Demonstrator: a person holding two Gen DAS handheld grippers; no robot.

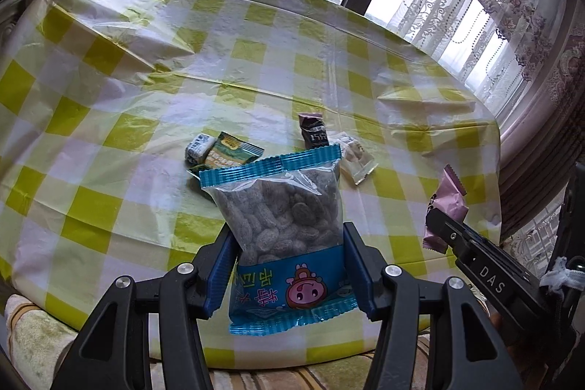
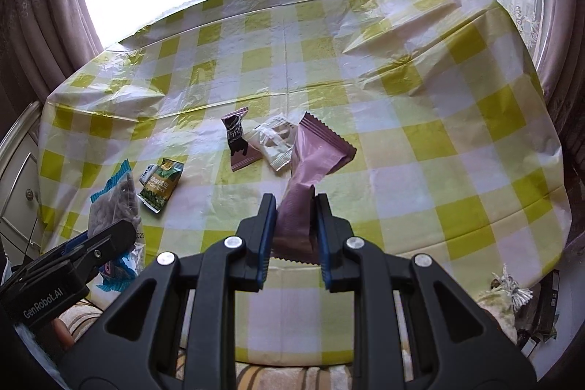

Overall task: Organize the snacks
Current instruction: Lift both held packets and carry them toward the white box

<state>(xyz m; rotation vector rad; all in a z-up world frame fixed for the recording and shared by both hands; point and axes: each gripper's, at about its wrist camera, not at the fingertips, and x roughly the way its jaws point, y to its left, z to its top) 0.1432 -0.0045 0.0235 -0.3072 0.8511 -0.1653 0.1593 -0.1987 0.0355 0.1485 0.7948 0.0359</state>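
Observation:
My left gripper [image 1: 289, 233] is shut on a blue-edged clear bag of dark dried fruit [image 1: 281, 207] and holds it above the checked table; the bag also shows in the right wrist view [image 2: 115, 198]. My right gripper [image 2: 292, 203] is shut on a pink snack packet [image 2: 310, 163], also visible in the left wrist view [image 1: 446, 203]. On the table lie a green packet [image 2: 161, 187], a small white wrapped candy [image 2: 148, 172], a dark brown-and-pink packet [image 2: 237, 141] and a white packet [image 2: 274, 143].
The table wears a yellow-and-white checked plastic cloth [image 2: 438, 134], creased in places. Windows and lace curtains [image 1: 493, 6] stand behind it. A striped cushion [image 2: 263, 375] lies at the near edge. A white cabinet [image 2: 18, 178] stands at the left.

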